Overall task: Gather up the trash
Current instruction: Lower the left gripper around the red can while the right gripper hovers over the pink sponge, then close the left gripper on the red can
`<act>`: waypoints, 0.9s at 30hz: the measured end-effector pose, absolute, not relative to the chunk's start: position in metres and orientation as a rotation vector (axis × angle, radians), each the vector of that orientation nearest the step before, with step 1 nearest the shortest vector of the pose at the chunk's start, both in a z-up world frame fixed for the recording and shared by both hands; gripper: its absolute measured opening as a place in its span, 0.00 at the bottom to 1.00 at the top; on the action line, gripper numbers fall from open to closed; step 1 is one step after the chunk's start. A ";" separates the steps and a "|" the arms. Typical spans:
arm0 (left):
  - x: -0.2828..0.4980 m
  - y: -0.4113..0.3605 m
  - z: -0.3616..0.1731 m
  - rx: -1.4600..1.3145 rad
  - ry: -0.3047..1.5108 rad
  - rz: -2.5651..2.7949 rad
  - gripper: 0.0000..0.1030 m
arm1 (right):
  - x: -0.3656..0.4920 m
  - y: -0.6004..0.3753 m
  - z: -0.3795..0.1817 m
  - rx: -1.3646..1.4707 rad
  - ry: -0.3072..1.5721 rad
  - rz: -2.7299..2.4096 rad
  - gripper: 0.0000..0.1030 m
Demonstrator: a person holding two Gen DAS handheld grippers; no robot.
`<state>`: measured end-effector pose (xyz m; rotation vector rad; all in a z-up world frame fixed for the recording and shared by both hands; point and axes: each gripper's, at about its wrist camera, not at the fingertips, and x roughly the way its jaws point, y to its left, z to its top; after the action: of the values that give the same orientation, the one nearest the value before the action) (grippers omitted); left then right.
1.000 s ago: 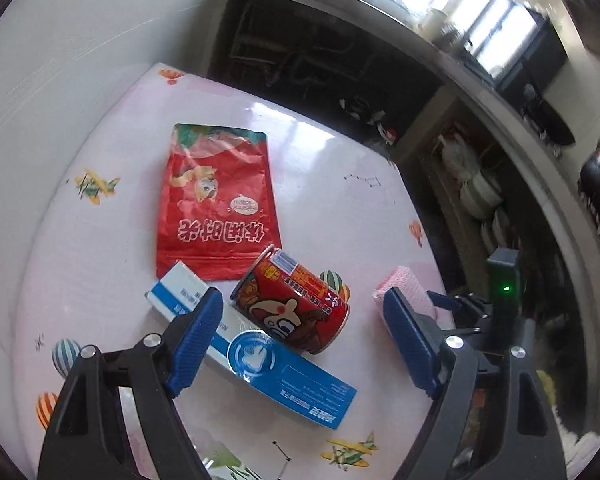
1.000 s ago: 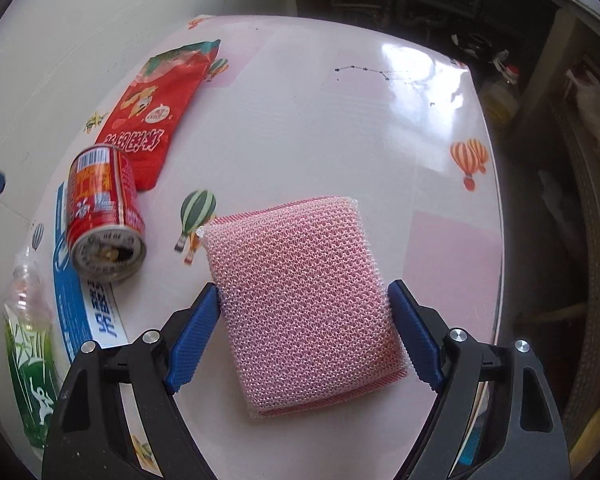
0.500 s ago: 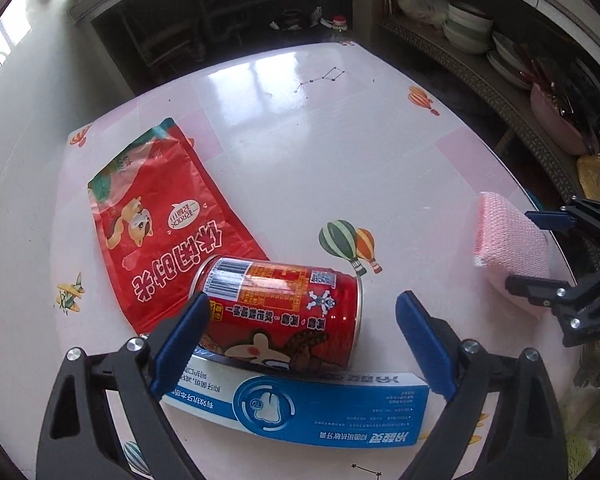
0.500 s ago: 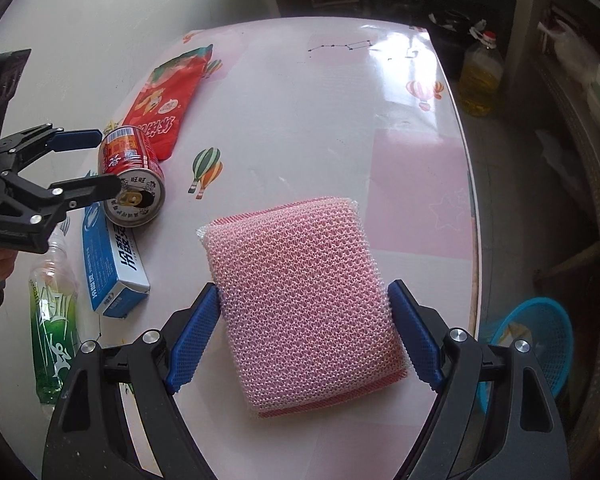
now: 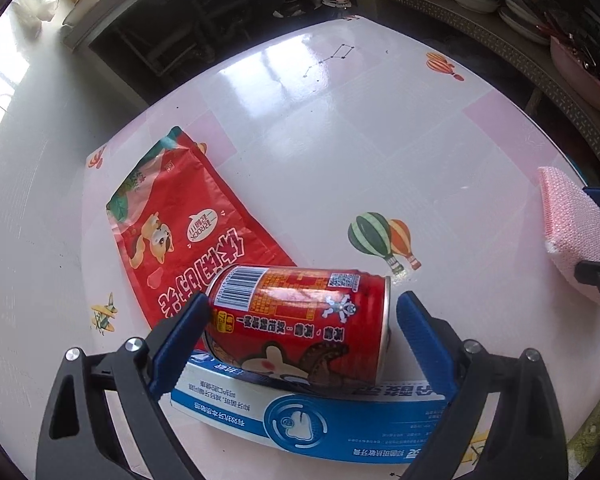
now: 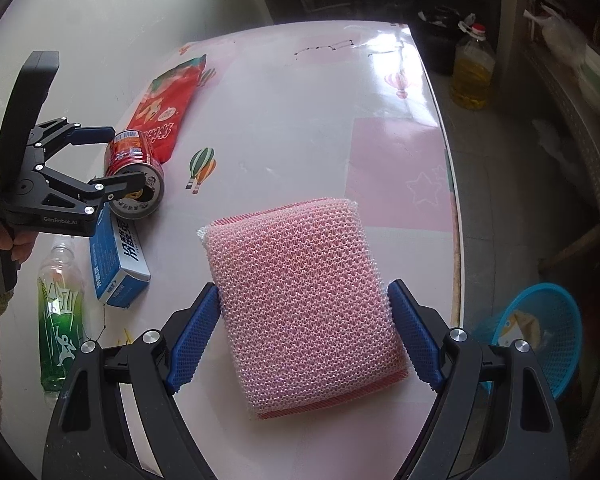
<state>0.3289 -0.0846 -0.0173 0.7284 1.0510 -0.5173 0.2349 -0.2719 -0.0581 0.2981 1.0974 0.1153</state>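
Between the wide-apart jaws of the left gripper (image 5: 302, 322) lies a red can (image 5: 300, 324) on its side, resting against a blue box (image 5: 308, 420) on the tabletop (image 5: 340, 140); neither pad presses it yet. It looks light, thin-walled, smooth and likely to roll, so I would take it across its ends as the jaws now stand. Its label carries a barcode and cartoon figures. The right gripper (image 6: 304, 332) holds a soft pink sponge (image 6: 304, 300) clamped between its jaws.
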 end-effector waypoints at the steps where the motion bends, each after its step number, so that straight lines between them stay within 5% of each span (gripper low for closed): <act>1: 0.330 -0.085 -0.018 0.733 1.050 -0.513 0.90 | 0.235 -0.272 -0.058 0.302 1.097 0.117 0.77; 6: 0.330 -0.086 -0.012 0.717 1.048 -0.517 0.82 | 0.233 -0.276 -0.058 0.328 1.092 0.124 0.77; 22: 0.357 -0.035 0.014 0.306 1.125 -0.585 0.28 | 0.230 -0.280 -0.056 0.352 1.093 0.127 0.77; 27: 0.370 -0.005 0.016 0.138 1.146 -0.562 0.24 | 0.231 -0.278 -0.054 0.349 1.097 0.136 0.77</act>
<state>0.3701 -0.0046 0.0164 0.1377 1.1464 -0.5621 0.2311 -0.2777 -0.0545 0.3491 1.0971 0.1361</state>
